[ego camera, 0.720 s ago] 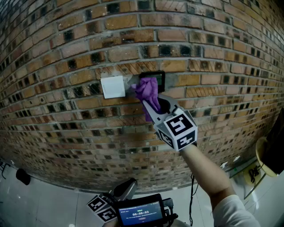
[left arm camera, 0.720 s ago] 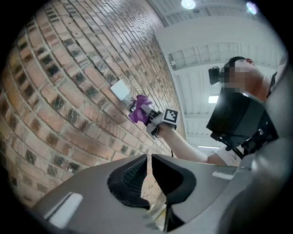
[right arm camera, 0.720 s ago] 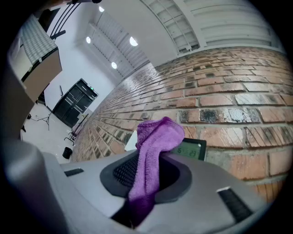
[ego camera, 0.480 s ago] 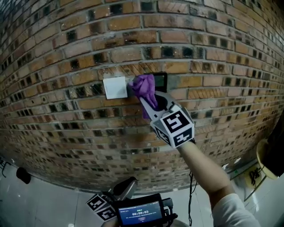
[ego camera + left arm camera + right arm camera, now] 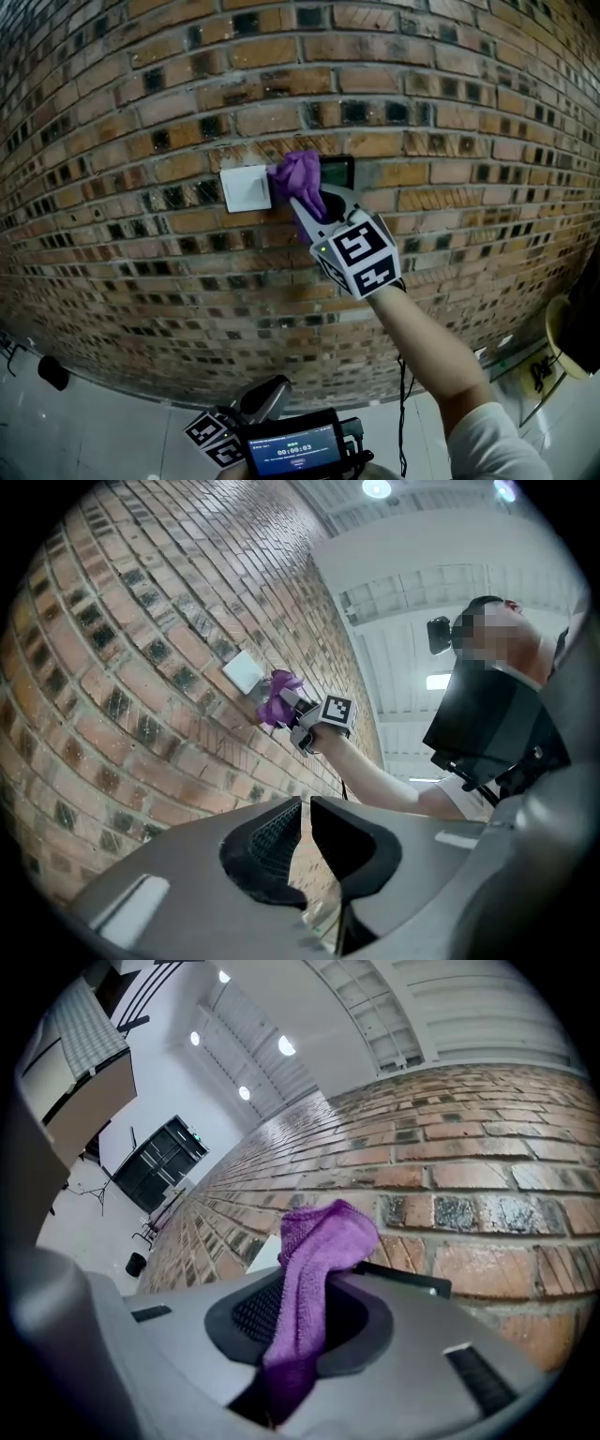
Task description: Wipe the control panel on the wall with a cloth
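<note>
Hanging low at the bottom of the head view, the left gripper (image 5: pixel 266 397) is idling well below the work, next to a small timer screen (image 5: pixel 293 449). In its own view the left gripper (image 5: pixel 306 810) is showing its two jaws drawn all but together, with only a sliver of brick wall (image 5: pixel 112 667) showing between them and nothing gripped.

Higher up on the brick wall (image 5: pixel 122 112), a white switch plate (image 5: pixel 245 187) is sitting flush on the bricks. Just to its right, the purple cloth (image 5: pixel 300 180) is pressing against the wall, touching the plate's right edge and covering the left part of the black control panel (image 5: pixel 340 172). The rest of the panel is showing to the right of the cloth.

The right gripper (image 5: pixel 315 202) is reaching up to the panel from below and to the right, its marker cube (image 5: pixel 360 253) facing the camera and the person's forearm (image 5: pixel 427 352) stretching down to the lower right. In the right gripper view, the right gripper (image 5: pixel 307 1309) is clamping the cloth (image 5: pixel 317 1260) between its jaws. The bunched end is standing up past the jaw tips against the bricks, with the panel's dark edge (image 5: pixel 405 1280) lying just to its right.
</note>
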The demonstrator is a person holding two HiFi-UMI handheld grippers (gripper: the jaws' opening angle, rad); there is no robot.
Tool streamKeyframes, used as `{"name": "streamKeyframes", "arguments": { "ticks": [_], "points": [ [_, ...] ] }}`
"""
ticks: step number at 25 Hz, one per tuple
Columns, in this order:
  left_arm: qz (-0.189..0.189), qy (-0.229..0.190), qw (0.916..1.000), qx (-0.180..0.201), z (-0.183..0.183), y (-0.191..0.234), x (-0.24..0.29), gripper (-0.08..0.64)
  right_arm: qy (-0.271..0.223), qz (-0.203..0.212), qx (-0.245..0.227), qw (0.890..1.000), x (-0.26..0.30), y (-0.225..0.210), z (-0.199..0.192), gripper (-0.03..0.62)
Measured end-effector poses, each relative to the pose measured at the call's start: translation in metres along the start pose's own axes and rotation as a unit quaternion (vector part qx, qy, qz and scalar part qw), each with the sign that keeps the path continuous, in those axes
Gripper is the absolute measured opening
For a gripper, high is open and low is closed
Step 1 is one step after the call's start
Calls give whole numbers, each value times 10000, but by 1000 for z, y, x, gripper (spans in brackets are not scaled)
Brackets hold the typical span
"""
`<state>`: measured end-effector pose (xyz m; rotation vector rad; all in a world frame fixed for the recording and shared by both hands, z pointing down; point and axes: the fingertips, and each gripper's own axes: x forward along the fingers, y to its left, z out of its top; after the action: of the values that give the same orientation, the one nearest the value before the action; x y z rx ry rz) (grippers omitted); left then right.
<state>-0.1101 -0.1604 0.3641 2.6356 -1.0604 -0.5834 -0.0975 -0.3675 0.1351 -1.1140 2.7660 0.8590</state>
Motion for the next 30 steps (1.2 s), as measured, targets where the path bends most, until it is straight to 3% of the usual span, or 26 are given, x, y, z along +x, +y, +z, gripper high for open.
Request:
{"name": "streamKeyframes", "arguments": {
  "ticks": [30],
  "points": [
    [-227,122,9996,-101,-7,-7,17,18,301,-380,-163,9987,-21,-45,-18,83]
  ]
}}
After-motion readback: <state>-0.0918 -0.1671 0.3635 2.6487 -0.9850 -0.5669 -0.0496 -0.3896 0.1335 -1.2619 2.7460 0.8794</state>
